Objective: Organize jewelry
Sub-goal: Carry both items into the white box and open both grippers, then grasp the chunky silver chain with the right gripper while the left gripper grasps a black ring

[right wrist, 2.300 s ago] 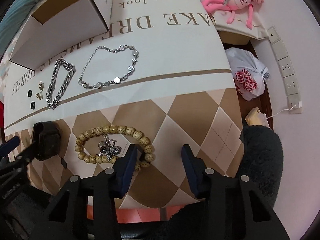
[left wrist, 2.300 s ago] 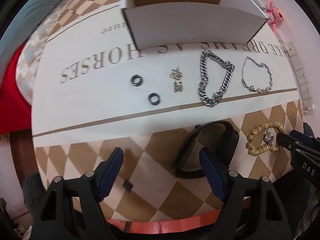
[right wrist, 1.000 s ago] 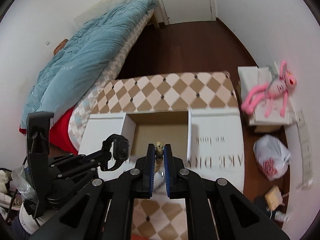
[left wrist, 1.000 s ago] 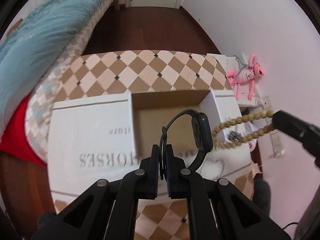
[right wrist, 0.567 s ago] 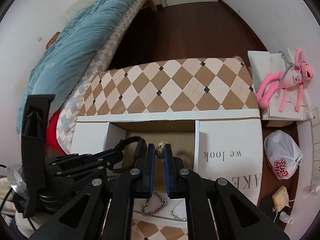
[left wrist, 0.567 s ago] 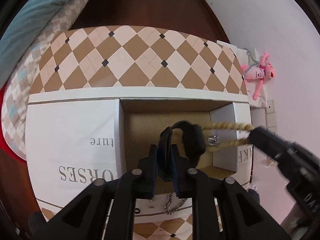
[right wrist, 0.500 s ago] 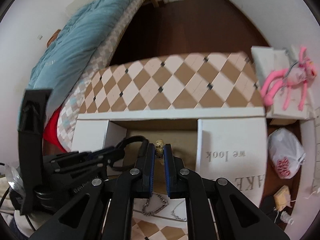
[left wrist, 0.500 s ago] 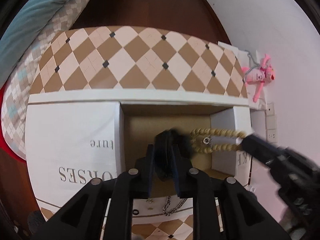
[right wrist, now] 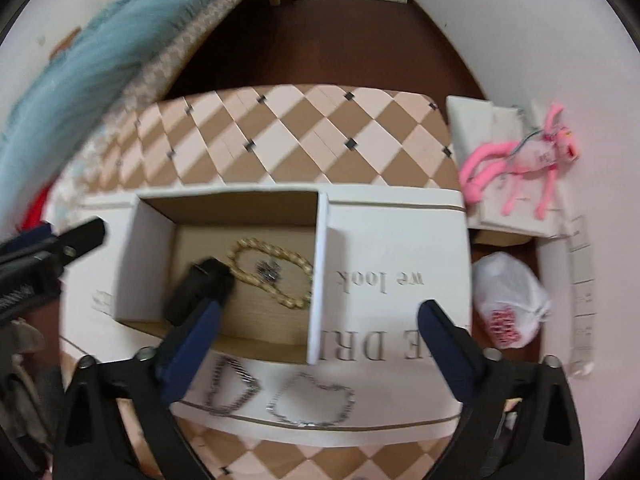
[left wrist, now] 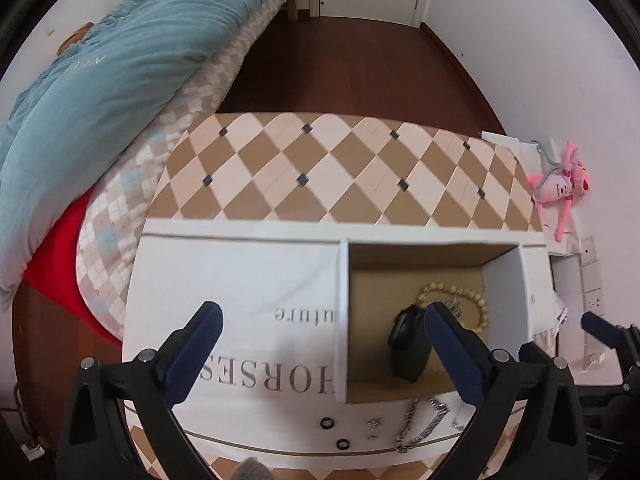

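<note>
The open white cardboard box [left wrist: 342, 320] [right wrist: 320, 280] stands on the white table cover. Inside lie a black watch-like band [left wrist: 406, 342] [right wrist: 200, 290] and a wooden bead bracelet [left wrist: 456, 298] [right wrist: 272, 272]. My left gripper [left wrist: 320, 344] is open and empty, above and left of the box. My right gripper [right wrist: 316, 336] is open and empty, above the box's near right corner. On the cover in front of the box lie a thick silver chain [left wrist: 420, 426] [right wrist: 230, 388], a thin silver bracelet [right wrist: 312, 400], two black rings [left wrist: 334, 434] and small earrings [left wrist: 374, 424].
A bed with a teal quilt [left wrist: 100, 80] lies at the left. A pink plush toy [right wrist: 524, 160] on a white box and a white plastic bag [right wrist: 508, 304] sit right of the table. Wall sockets [left wrist: 592, 280] are at the right.
Both grippers opened and let go of the black band and the bead bracelet, which now lie in the box. Both grippers have pulled back and upward.
</note>
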